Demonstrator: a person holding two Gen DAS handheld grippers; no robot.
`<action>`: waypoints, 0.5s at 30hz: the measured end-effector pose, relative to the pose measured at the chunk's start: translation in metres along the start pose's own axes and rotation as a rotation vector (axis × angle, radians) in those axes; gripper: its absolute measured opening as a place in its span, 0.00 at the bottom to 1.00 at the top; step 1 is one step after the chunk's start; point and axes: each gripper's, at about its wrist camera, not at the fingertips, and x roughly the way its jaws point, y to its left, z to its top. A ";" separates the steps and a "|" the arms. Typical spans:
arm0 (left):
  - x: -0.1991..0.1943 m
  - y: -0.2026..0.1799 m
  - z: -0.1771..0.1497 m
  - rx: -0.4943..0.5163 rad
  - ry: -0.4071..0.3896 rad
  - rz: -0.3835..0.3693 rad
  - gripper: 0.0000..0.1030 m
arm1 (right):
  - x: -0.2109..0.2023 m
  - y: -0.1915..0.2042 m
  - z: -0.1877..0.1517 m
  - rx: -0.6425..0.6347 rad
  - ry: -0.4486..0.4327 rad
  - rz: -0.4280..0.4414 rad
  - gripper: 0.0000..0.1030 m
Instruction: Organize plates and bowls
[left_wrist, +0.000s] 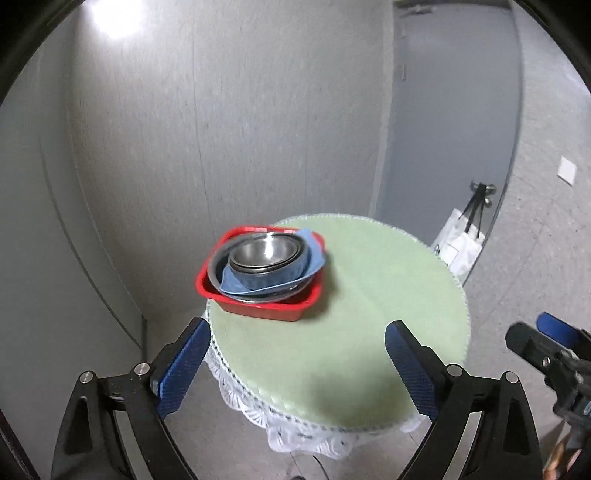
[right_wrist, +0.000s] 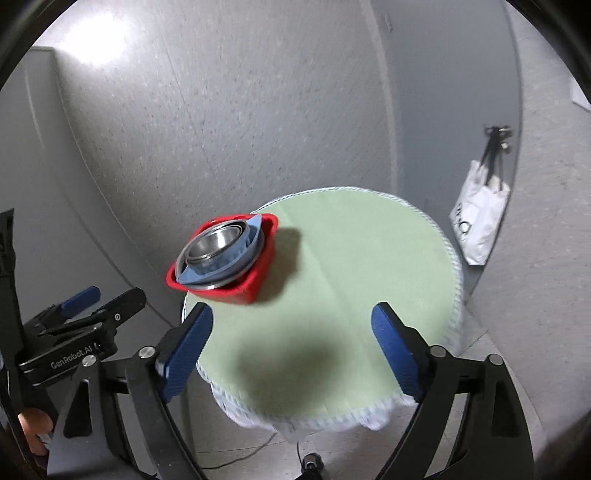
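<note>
Since both the left gripper (left_wrist: 297, 363) and right gripper (right_wrist: 291, 349) hang back with jaws wide and empty, nothing's held. Nested steel bowls (left_wrist: 264, 254) sit in the red tray (left_wrist: 258, 310) right at the desk (left_wrist: 388, 295) edge, so a bump could tip everything off.

Nested bowls (left_wrist: 264, 256) in red tray (left_wrist: 258, 310)

The nested steel bowls (left_wrist: 264, 254) hide most of the blue dish (left_wrist: 275, 275) and the steel plate under them; the square red plastic tray (left_wrist: 258, 306) shows only its rim and near wall. The round green-covered table (left_wrist: 354, 332) conceals its own legs beneath the lace skirt; the white tote bag (right_wrist: 478, 218) on the door handle bears print too blurred to read — the whole scene is softly smeared.
</note>
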 end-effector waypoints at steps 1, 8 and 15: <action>-0.017 -0.008 -0.010 0.006 -0.023 -0.002 0.97 | -0.019 -0.004 -0.010 -0.002 -0.014 -0.007 0.94; -0.151 -0.069 -0.091 0.077 -0.157 -0.004 0.99 | -0.128 -0.026 -0.072 -0.003 -0.081 -0.027 0.99; -0.254 -0.084 -0.147 0.067 -0.198 -0.072 0.99 | -0.227 -0.025 -0.116 -0.010 -0.157 -0.057 1.00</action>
